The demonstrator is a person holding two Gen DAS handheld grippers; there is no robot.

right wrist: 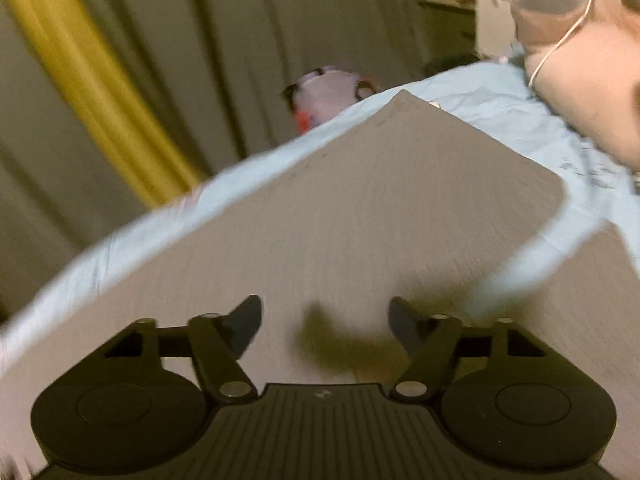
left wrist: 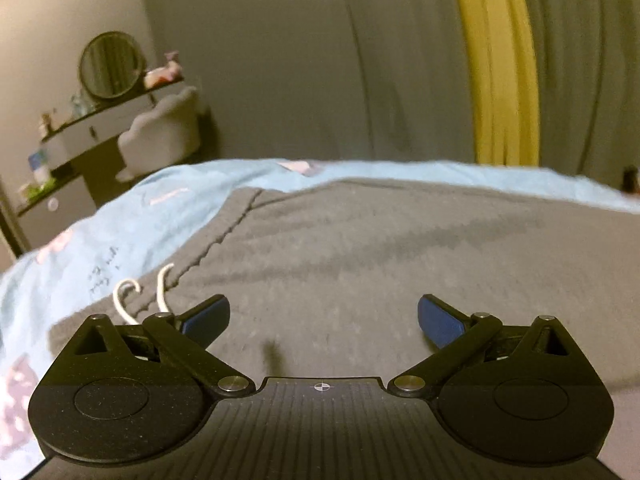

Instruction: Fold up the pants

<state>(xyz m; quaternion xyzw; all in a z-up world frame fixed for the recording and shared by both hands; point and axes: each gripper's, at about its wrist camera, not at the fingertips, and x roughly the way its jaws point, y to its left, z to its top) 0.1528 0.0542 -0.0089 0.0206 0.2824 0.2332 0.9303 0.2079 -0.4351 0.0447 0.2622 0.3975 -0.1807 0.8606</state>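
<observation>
Both grippers' fingers [left wrist: 438,320] apart over, seemingly, pants [left wrist: 360,248].

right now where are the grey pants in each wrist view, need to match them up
Left wrist: the grey pants fill the lower middle, white drawstring near the left finger, ahead of the open left gripper.
Right wrist: the pants form a blurred wedge peaking at upper centre, ahead of the open right gripper.
Shared landmark: the yellow curtain, top right there, top left here.
</observation>
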